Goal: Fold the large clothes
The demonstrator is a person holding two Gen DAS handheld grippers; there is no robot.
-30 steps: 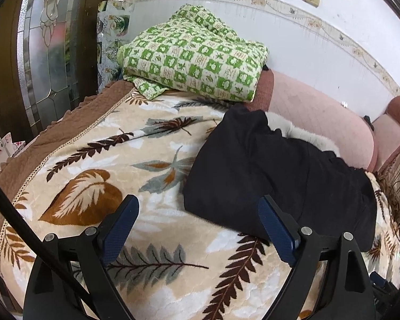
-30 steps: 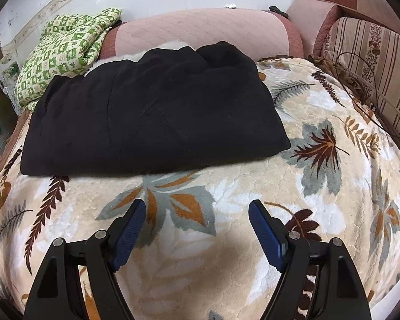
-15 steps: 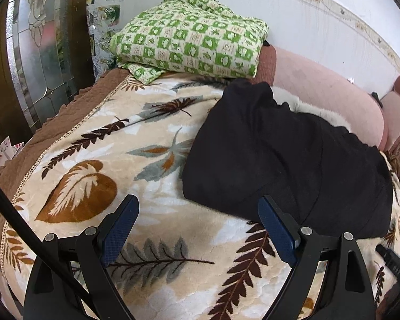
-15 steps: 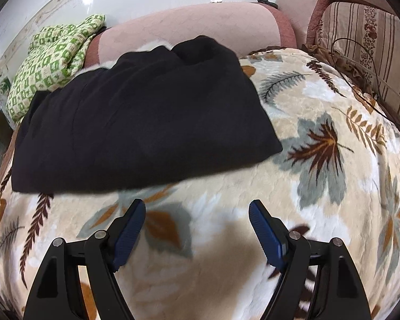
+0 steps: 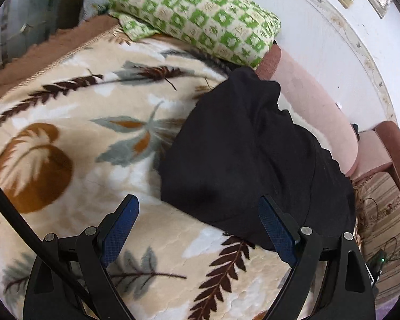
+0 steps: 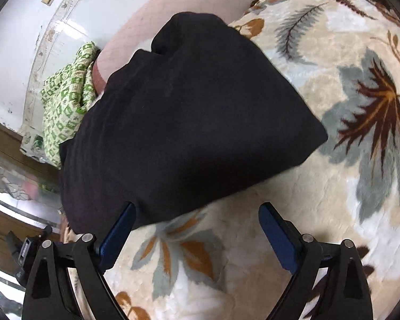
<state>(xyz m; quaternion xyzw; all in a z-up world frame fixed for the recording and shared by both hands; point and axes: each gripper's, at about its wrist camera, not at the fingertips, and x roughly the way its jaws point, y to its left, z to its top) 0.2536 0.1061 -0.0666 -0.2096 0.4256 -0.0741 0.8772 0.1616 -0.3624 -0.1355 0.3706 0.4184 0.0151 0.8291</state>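
We see a leaf-patterned blanket [image 5: 74, 122] covering the bed, with the folded black garment [image 6: 184, 122] lying on it toward the far side against a pink bolster [image 5: 314, 106]. A green checked quilt [image 5: 200, 13] sits at the far left. Our left gripper [image 5: 198, 229] and right gripper [image 6: 197, 234] hover near the garment's near edge, jaws spread wide, holding nothing.

The black garment [image 5: 253, 160] is a matt, soft cloth with a faintly napped surface. The blanket [image 5: 80, 146] beneath it is thick plush fleece with a fuzzy pile. The green checked quilt [image 5: 200, 13] is thin woven cloth. The left gripper [image 5: 197, 229] and right gripper [image 6: 197, 229] have matt black plastic arms, small metal pivot pins and textured blue pads [image 5: 276, 230]. The wall [image 5: 320, 40] looks smooth and slightly glossy.
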